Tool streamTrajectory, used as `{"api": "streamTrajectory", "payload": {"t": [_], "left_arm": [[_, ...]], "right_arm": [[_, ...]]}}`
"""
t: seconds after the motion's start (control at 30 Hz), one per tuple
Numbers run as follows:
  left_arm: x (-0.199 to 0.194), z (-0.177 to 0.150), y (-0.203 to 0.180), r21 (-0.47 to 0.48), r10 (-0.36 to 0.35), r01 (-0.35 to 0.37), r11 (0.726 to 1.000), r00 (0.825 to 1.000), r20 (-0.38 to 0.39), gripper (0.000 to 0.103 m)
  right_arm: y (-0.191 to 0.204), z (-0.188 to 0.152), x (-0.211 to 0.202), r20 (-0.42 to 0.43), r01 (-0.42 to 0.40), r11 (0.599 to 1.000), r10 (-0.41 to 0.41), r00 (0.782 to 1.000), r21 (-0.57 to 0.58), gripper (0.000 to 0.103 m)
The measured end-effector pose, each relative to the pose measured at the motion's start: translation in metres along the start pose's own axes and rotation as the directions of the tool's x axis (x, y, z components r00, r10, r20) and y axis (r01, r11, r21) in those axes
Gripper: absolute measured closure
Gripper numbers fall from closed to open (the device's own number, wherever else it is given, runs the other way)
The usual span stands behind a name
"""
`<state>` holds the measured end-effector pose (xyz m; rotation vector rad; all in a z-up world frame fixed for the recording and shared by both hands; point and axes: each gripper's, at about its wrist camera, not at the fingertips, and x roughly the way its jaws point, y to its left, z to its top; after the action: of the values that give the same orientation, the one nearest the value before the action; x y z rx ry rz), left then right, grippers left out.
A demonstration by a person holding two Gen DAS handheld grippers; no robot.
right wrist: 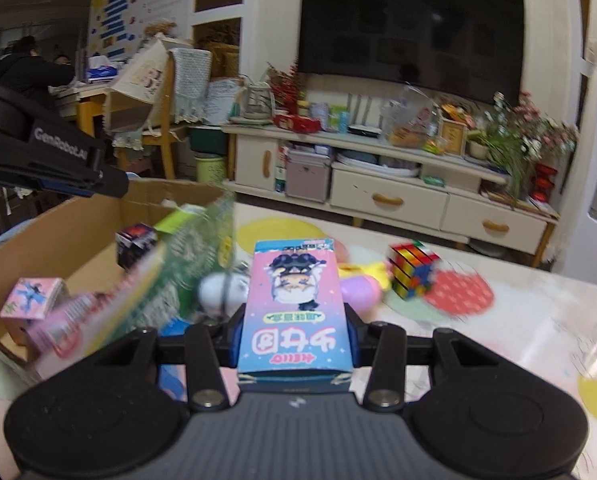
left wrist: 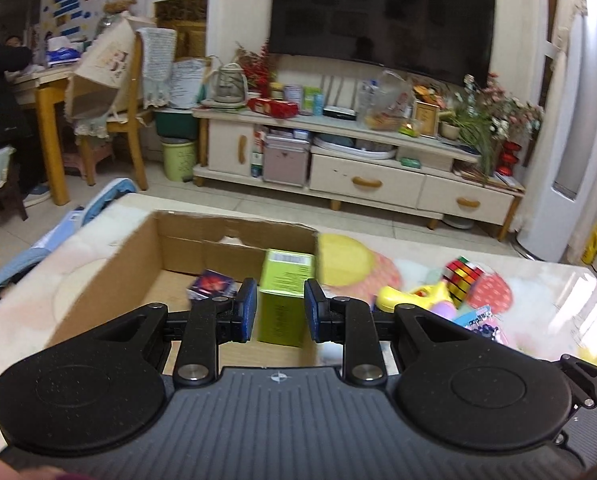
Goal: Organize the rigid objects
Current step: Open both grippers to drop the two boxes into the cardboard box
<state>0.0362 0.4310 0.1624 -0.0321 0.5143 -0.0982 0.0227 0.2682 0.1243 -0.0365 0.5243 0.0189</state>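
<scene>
Left tongs [left wrist: 280, 310]: blue pads apart, flanking a tall green cardboard carton [left wrist: 284, 296] without visibly touching it; the carton stands at the right wall of the open brown cardboard box [left wrist: 110, 272], beside a small dark printed cube [left wrist: 210, 285]. Right tongs [right wrist: 294, 340]: clamped on a pink-and-blue illustrated card box [right wrist: 296, 308], held above the surface [right wrist: 538, 320] near the box. Loose on the surface: multicoloured puzzle cube [right wrist: 412, 270], yellow plastic toy [left wrist: 414, 296]. Risk, as judged: the green carton could topple when released, and the two tongs could collide over the box opening.
</scene>
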Motion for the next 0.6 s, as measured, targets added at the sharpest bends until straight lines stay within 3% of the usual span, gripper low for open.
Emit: {"api": "streamTrajectory", "payload": {"t": [0.33,0.6], "left_arm": [[0.015,0.010,0.059,-0.126,0.058,-0.064,0.990,0.997,-0.049,0.074],[0.027,0.013,0.084,-0.181,0.088,-0.104,0.978,0.992,-0.093,0.074]], "right_arm": [[0.052,0.031,0.023,0.042,-0.101,0.992,0.105,0.994,-0.077,0.059],[0.089,0.040,0.049,0.036,-0.162,0.978,0.168,0.985,-0.128,0.059]]}}
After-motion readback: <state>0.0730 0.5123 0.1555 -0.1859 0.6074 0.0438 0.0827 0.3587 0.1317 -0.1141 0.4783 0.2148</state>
